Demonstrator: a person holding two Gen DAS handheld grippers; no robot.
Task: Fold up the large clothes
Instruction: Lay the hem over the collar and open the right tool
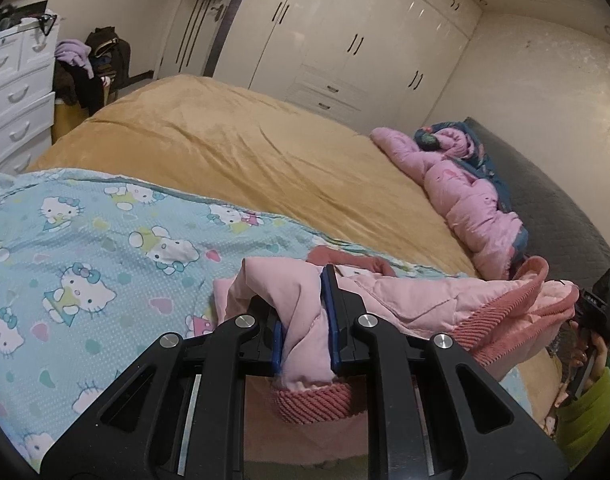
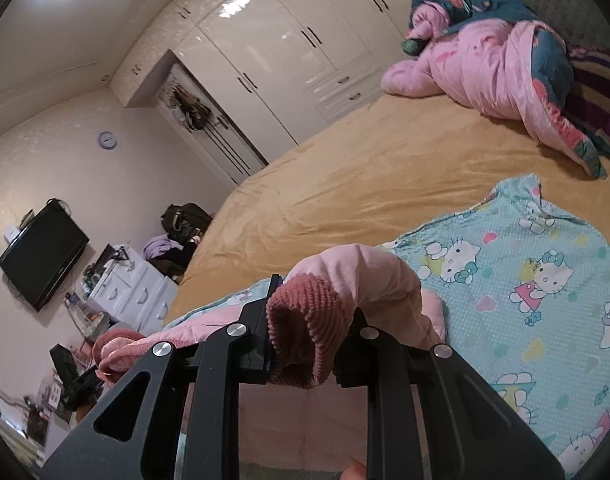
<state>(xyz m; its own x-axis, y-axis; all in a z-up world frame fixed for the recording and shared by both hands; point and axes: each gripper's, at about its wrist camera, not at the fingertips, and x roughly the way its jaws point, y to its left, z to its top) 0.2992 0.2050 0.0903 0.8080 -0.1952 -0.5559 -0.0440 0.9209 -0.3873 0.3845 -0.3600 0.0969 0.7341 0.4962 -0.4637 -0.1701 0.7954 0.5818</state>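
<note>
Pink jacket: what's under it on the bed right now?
The pink jacket lies over the cat-print blue sheet, which is spread on the tan bedspread. Whatever lies directly beneath the jacket's body is covered.

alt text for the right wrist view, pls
The right hand-held gripper is shut on the dark pink ribbed cuff of a pale pink quilted jacket, above a light blue cartoon-cat print sheet spread on a tan-covered bed. A crumpled pink and teal quilt lies by the headboard; white glossy wardrobes stand behind.

Pink jacket (image 1: 405, 300) body hidden under tools; right tool (image 1: 597, 300) cut off.
</note>
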